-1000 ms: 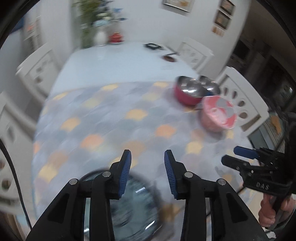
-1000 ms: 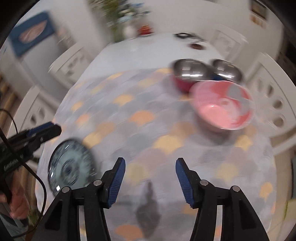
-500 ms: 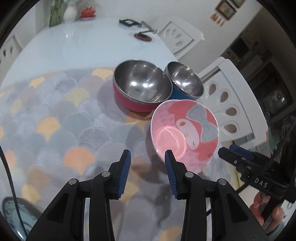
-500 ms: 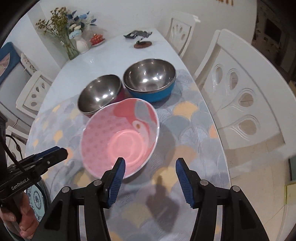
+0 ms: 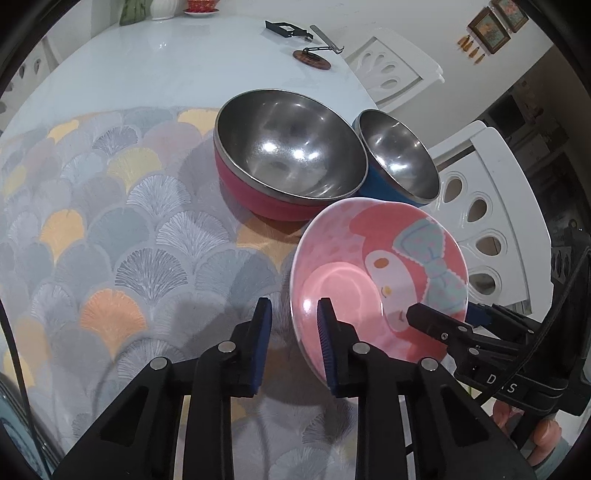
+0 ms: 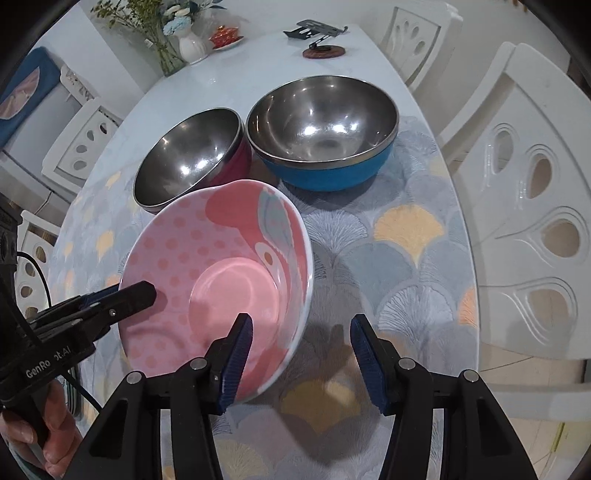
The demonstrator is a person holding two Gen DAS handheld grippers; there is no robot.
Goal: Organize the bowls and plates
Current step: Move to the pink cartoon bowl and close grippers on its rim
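1. Both grippers are at the pink bowl [image 6: 218, 291] now, near the counter's [image 5: 177, 66] front right edge, and it sits tilted rather than flat.
2. The left gripper [image 5: 294, 339] straddles the bowl's near-left rim, 1 finger outside and 1 inside, with a gap showing; it looks released, not yet pinching.
3. The right gripper [image 6: 303, 354] is spread wide, its left finger inside the bowl and its right one hanging over the patterned cloth [image 6: 406, 229], grasping nothing.
4. To do this well, I'd say pinch the rim squarely with 1 gripper before lifting; a slanted, glossy wall could slip out.
5. Just beyond stand the 2 steel bowls, touching or nearly so: the red-sided bowl [image 5: 291, 162] on the left and the blue-sided bowl [image 5: 399, 158] on the right, both upright.
6. If nesting is the aim, the red-sided one is nearest and its rim is the thing to clear.
7. A white chair [image 6: 535, 206] crowds the right edge; a stand [image 6: 317, 33] and a vase [image 6: 192, 44] sit far back, well out of the way.
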